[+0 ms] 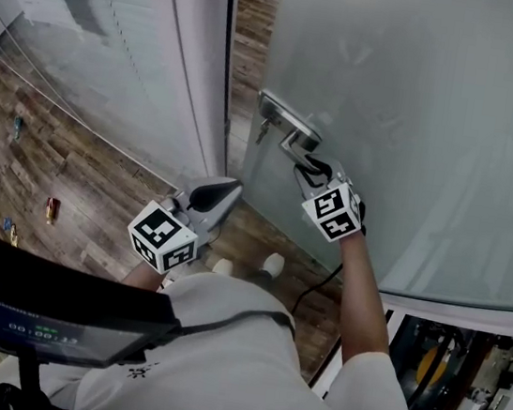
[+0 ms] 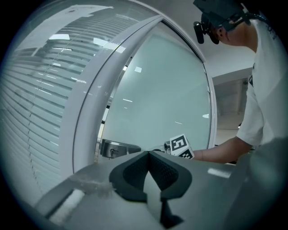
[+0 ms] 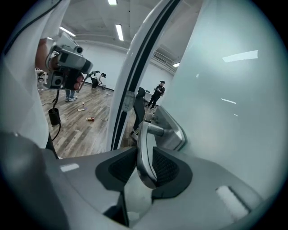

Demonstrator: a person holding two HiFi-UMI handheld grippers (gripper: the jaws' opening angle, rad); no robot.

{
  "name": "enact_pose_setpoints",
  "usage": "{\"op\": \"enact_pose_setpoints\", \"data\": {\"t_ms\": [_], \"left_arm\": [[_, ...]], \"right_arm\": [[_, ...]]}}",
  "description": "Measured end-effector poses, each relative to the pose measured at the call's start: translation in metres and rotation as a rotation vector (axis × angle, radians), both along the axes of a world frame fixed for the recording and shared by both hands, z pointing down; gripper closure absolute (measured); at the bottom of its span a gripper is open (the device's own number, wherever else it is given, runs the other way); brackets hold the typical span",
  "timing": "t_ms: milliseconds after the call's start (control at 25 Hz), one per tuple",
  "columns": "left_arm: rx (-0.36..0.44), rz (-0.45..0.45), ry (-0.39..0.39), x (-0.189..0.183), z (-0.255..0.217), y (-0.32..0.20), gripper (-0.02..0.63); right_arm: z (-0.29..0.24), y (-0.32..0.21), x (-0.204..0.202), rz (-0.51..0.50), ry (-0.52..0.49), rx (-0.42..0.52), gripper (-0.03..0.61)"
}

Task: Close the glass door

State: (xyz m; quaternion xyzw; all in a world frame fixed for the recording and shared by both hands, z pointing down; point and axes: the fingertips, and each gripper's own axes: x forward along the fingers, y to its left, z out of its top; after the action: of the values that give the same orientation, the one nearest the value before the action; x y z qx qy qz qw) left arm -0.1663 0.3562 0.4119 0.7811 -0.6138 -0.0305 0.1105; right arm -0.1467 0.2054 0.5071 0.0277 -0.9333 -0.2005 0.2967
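Note:
The frosted glass door (image 1: 421, 109) stands slightly ajar, with a narrow gap between its edge and the white frame (image 1: 197, 58). Its metal lever handle (image 1: 291, 128) sits on a steel lock plate. My right gripper (image 1: 313, 171) is shut on that lever, and in the right gripper view the handle (image 3: 145, 148) is pressed between both pads of the right gripper (image 3: 145, 168). My left gripper (image 1: 225, 190) hangs to the left of the door edge, in front of the frame. It is shut with nothing in it, and its pads meet in the left gripper view (image 2: 149, 155).
A frosted wall panel with blinds (image 1: 95, 6) runs left of the frame. Small items (image 1: 51, 208) lie on the wooden floor (image 1: 70, 183). A black cable (image 1: 316, 288) trails below my right arm. People (image 3: 158, 92) stand far off beyond the gap.

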Motion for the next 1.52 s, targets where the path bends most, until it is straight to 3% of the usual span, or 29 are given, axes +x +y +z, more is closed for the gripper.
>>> {"op": "enact_pose_setpoints", "data": {"t_ms": [800, 1200, 1520], "left_arm": [[-0.001, 0.046, 0.014, 0.002, 0.003, 0.012, 0.607], [0.022, -0.013, 0.016, 0.014, -0.003, 0.004, 0.607], [0.021, -0.077, 0.011, 0.015, -0.007, -0.001, 0.607]], "right_arm": [[-0.002, 0.09, 0.024, -0.105, 0.016, -0.017, 0.462], [0.001, 0.103, 0.029, -0.166, 0.033, -0.009, 0.472], [-0.002, 0.101, 0.029, -0.15, 0.01, 0.009, 0.455]]}}
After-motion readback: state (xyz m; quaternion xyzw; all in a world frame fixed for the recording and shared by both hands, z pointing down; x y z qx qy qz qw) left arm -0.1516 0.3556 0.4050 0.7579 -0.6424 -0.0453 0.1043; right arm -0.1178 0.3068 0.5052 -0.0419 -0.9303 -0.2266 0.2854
